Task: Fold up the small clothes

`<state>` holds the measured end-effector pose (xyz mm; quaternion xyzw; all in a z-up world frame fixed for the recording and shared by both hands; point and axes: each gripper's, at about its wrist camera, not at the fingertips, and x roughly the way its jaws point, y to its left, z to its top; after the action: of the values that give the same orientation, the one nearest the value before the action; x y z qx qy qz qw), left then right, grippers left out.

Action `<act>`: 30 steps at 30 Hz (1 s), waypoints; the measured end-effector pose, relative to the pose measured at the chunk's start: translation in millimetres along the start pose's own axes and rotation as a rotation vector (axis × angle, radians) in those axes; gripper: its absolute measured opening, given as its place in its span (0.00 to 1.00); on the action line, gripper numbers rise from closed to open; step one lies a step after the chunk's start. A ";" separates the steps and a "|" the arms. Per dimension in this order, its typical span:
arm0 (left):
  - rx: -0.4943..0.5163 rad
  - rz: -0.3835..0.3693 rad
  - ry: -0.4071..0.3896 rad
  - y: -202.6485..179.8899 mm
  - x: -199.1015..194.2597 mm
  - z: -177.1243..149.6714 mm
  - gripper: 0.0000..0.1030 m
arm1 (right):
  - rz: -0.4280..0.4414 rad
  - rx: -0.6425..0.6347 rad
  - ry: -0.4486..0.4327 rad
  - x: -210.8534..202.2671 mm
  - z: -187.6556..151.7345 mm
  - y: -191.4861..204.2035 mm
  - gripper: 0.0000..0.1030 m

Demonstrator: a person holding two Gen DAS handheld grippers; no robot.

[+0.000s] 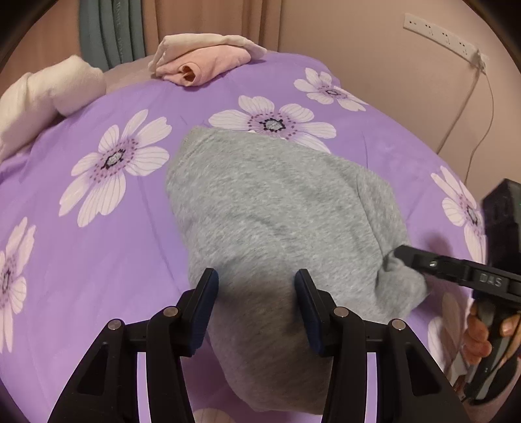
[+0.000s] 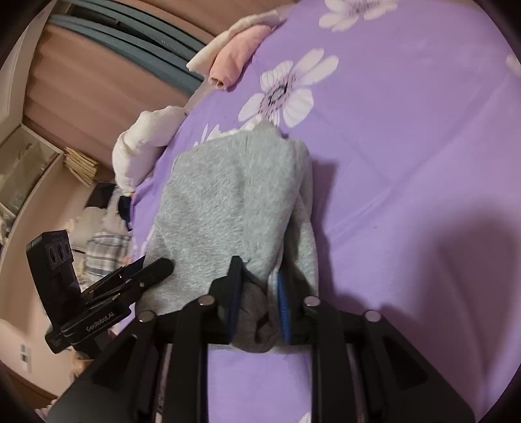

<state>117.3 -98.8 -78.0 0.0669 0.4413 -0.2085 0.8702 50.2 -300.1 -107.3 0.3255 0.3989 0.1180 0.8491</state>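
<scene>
Between our left gripper's [image 1: 257, 304] widely spread fingers [image 1: 204, 301] lies the gray garment [image 1: 276, 211], ungripped. Our right gripper [image 2: 259, 301] has its fingers [image 2: 235, 289] pinched on the garment's near corner, at 4 o'clock in the left view. The garment sits mid-bed on the purple flowered bedspread [image 1: 97, 260]. At 12 o'clock rest folded pink clothes [image 1: 202, 61]; at 10 o'clock, a white bundle [image 1: 42, 97].

A home bedroom. A bed [image 1: 97, 260] with purple flowered bedding fills the frame. Curtains [image 1: 110, 29] hang upper left.
</scene>
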 end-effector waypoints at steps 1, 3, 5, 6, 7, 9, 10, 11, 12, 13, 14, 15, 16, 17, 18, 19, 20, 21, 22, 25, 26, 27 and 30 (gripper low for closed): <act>0.002 0.002 -0.002 -0.8 0.0 -0.3 0.46 | -0.032 -0.024 -0.027 -6.5 -0.4 4.7 0.30; 0.014 0.010 -0.008 -3.1 0.4 -1.9 0.46 | -0.102 -0.099 -0.104 -22.9 -0.8 17.0 0.32; 0.026 0.017 -0.014 -4.7 0.9 -3.4 0.47 | -0.093 -0.184 -0.153 -35.7 -3.4 32.2 0.32; 0.027 0.016 -0.015 -4.7 1.3 -3.7 0.47 | -0.077 -0.220 -0.157 -37.5 -4.8 39.3 0.32; 0.027 0.016 -0.017 -4.6 1.5 -4.2 0.47 | -0.063 -0.255 -0.154 -37.6 -7.1 46.2 0.31; 0.022 0.013 -0.019 -3.7 1.8 -4.8 0.49 | -0.044 -0.325 -0.133 -30.2 -13.7 59.6 0.22; 0.016 0.010 -0.017 -2.4 2.2 -5.0 0.50 | -0.050 -0.349 -0.122 -24.9 -16.5 62.6 0.19; 0.007 0.006 -0.014 -0.7 3.0 -5.1 0.50 | -0.069 -0.373 -0.103 -17.1 -19.5 64.7 0.17; -0.002 0.002 -0.012 0.9 3.6 -5.2 0.52 | -0.099 -0.385 -0.080 -10.7 -22.9 62.5 0.16; -0.012 -0.002 -0.009 2.4 4.2 -5.6 0.52 | -0.126 -0.384 -0.055 -2.6 -25.4 59.1 0.15; -0.017 -0.006 -0.008 3.0 4.6 -6.0 0.53 | -0.140 -0.381 -0.040 1.2 -27.2 56.0 0.14; -0.018 -0.007 -0.009 2.9 4.8 -6.6 0.53 | -0.168 -0.381 -0.028 4.2 -29.9 51.7 0.09; -0.016 -0.006 -0.011 2.2 4.6 -7.1 0.53 | -0.184 -0.384 -0.024 4.5 -32.9 47.7 0.09; -0.015 -0.003 -0.013 1.5 4.4 -7.4 0.53 | -0.187 -0.382 -0.019 4.2 -35.9 44.3 0.08; -0.013 0.000 -0.015 0.6 4.2 -7.7 0.53 | -0.178 -0.367 -0.010 3.5 -37.6 40.0 0.08; -0.013 0.004 -0.018 -0.3 3.5 -8.0 0.53 | -0.172 -0.354 -0.003 3.3 -38.3 36.6 0.08; -0.017 0.007 -0.020 -0.9 2.2 -8.6 0.53 | -0.167 -0.345 0.002 1.8 -40.5 32.3 0.06; -0.022 0.006 -0.023 -0.8 1.0 -9.3 0.53 | -0.162 -0.336 0.006 0.5 -42.4 28.6 0.05; -0.025 0.008 -0.027 -1.2 -0.9 -10.2 0.53 | -0.158 -0.328 0.008 0.5 -44.3 28.3 0.05; -0.032 0.009 -0.038 -2.3 -8.5 -13.5 0.53 | -0.146 -0.324 0.006 -4.4 -47.4 30.6 0.06; -0.033 0.013 -0.043 -3.0 -12.5 -14.7 0.53 | -0.137 -0.323 0.003 -8.9 -49.3 31.8 0.07; -0.034 0.015 -0.049 -3.4 -16.0 -15.5 0.53 | -0.123 -0.322 -0.005 -14.2 -50.2 33.2 0.13; -0.021 0.021 -0.097 -7.3 -34.2 -18.6 0.53 | -0.080 -0.323 -0.050 -31.0 -47.7 39.4 0.14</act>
<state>82.6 -89.5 -61.4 0.0519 0.4001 -0.1977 0.8934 -3.7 -262.5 -85.6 0.1712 0.3660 0.1385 0.9042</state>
